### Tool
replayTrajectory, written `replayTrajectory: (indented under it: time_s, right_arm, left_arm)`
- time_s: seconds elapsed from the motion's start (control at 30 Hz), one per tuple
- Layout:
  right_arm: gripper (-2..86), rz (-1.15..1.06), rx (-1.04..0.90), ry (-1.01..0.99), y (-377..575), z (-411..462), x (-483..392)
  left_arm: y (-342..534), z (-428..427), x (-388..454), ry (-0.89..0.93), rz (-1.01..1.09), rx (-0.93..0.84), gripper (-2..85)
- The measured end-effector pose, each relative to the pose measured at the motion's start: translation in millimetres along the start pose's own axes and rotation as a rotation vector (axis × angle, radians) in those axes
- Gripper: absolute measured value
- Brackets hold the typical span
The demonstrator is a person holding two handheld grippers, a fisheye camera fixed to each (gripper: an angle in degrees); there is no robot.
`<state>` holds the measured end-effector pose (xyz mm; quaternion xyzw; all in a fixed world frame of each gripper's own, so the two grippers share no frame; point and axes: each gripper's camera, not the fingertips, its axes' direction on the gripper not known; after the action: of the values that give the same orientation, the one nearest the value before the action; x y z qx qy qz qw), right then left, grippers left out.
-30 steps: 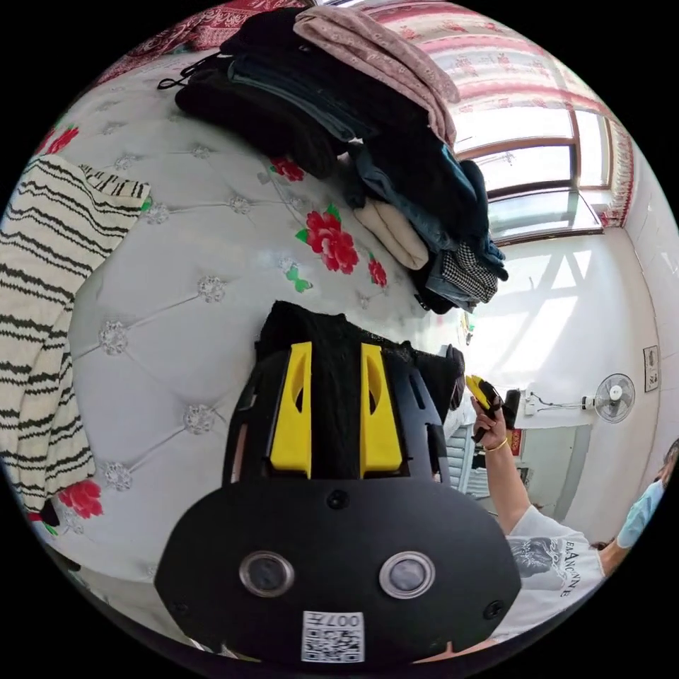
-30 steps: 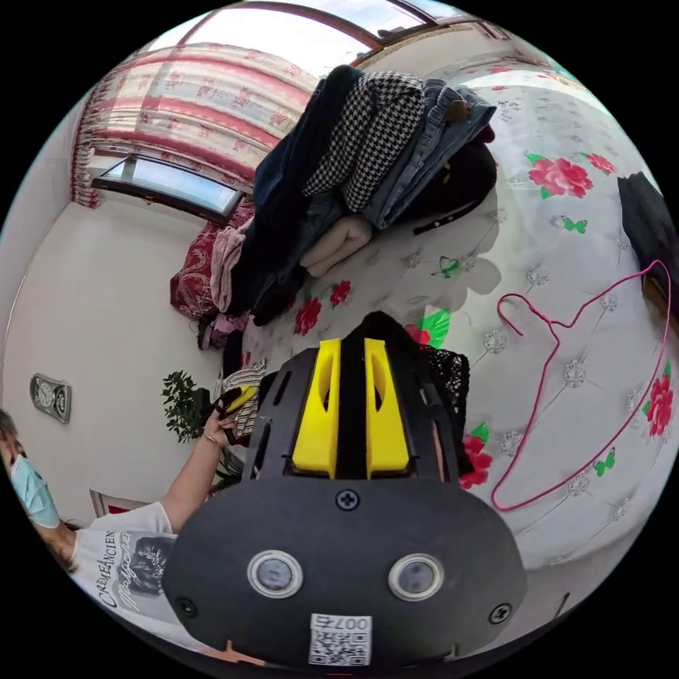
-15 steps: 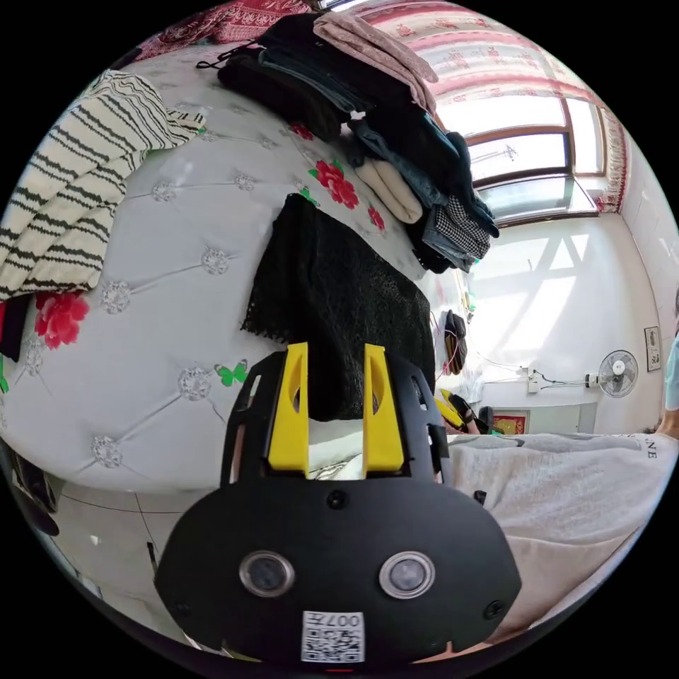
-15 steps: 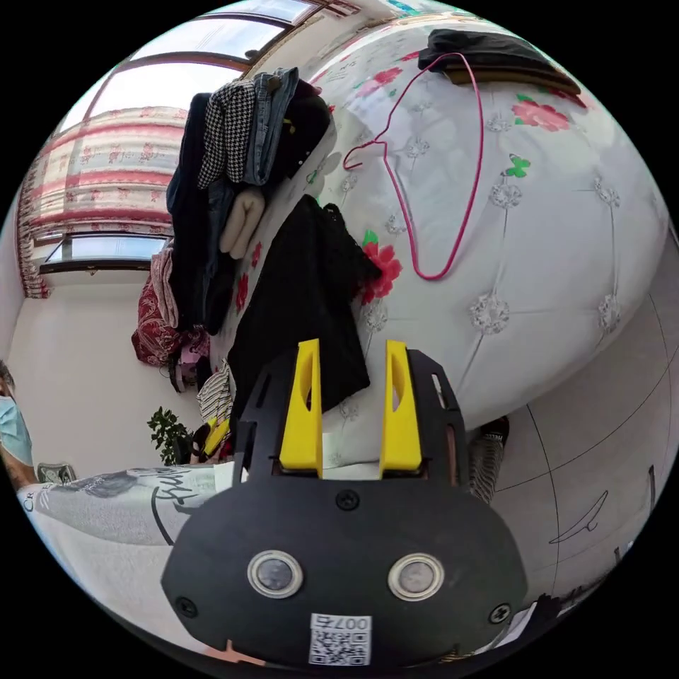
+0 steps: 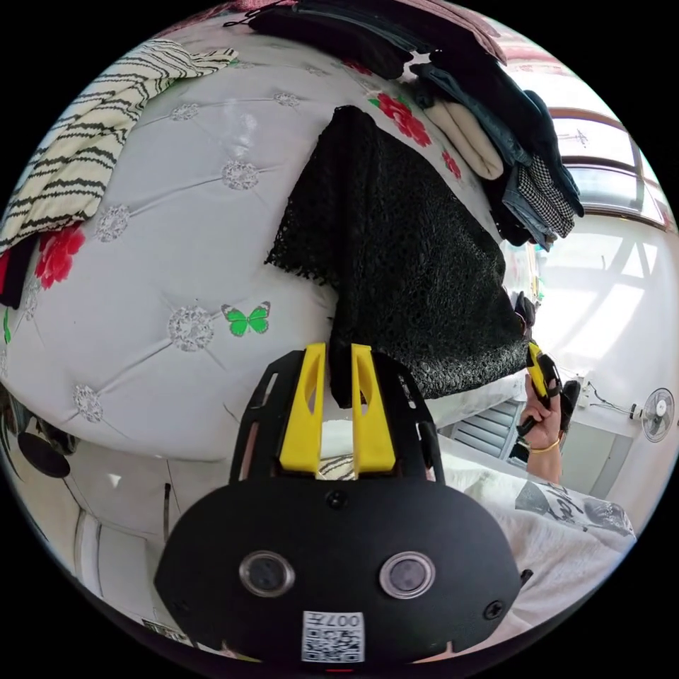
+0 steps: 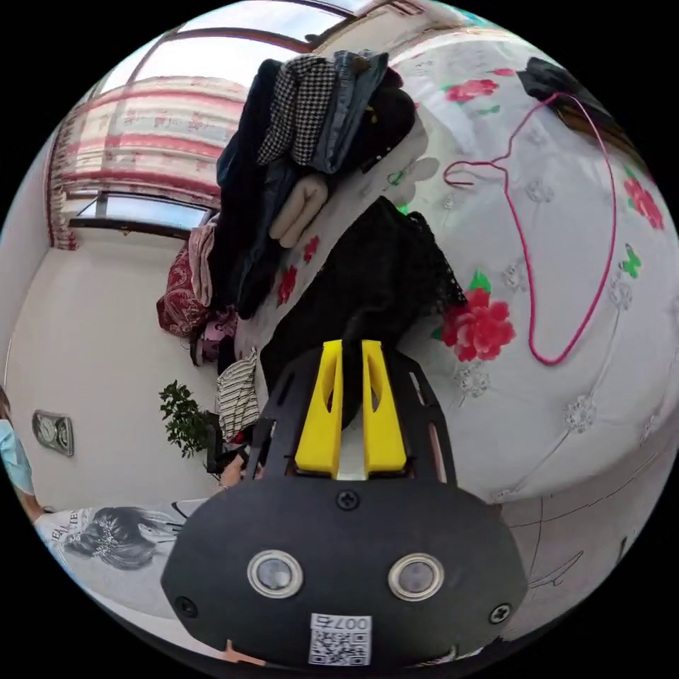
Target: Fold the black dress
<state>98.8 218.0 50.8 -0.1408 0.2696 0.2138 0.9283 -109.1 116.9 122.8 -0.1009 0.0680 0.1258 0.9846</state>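
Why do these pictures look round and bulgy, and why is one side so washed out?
Both views come through a fisheye lens, so each sits in a black circle and the quilted bed bulges like a dome. In the left gripper view the window and the wall below it are blown out by daylight, while the black dress keeps its lace texture. In the right gripper view the window glares and the dress reads nearly flat black.

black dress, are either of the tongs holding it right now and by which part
Both are. The left tongs pinch the black dress at its near edge hanging off the bed; the right tongs pinch the same near edge at another spot.
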Motion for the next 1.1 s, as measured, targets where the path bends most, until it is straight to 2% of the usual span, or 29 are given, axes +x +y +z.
replayTrajectory:
  time_s: [0.07,0.13,0.17,0.23,0.33,0.4,0.47,0.53,0.6,0.77,0.9,1.1]
  right_arm:
    - [4.7,-0.212,-0.044,0.057,-20,12,-56]
    - [3.7,-0.533,-0.138,0.144,-30,41,-140]
    - [3.5,-0.614,-0.167,0.176,-29,51,-161]
    - [3.0,-0.943,-0.275,0.272,-4,98,-235]
    - [3.1,-1.221,-0.466,0.224,47,163,-288]
    - [3.4,-1.281,-0.593,0.162,75,200,-296]
    - [4.0,-1.243,-0.712,0.116,91,234,-290]
    - [4.9,-1.101,-0.842,0.025,93,264,-274]
    - [5.4,-1.011,-0.863,-0.060,83,267,-263]
    - [7.0,-0.747,-0.660,-0.064,4,243,-219]
    - [9.0,-0.394,-0.482,-0.079,-76,226,-153]
    - [10.3,-0.148,-0.474,-0.108,-110,253,-97]
  left_arm:
    - [1,1,-5,0.004,-0.008,0.010,6.3]
    - [3,2,-12,0.018,-0.014,0.022,6.3]
    - [4,2,-15,0.024,-0.015,0.025,6.3]
    - [5,2,-24,0.046,-0.020,0.033,6.2]
    - [8,3,-36,0.077,-0.021,0.045,6.3]
    - [12,1,-45,0.107,-0.035,0.062,6.5]
    - [20,-2,-57,0.149,-0.055,0.091,6.9]
    - [36,-8,-74,0.226,-0.058,0.147,7.1]
    - [50,-13,-87,0.264,-0.064,0.176,6.7]
    - [87,-24,-123,0.346,-0.099,0.190,8.2]
    - [97,-28,-131,0.458,-0.051,0.191,12.0]
    - [76,-8,-126,0.603,0.065,0.227,18.2]
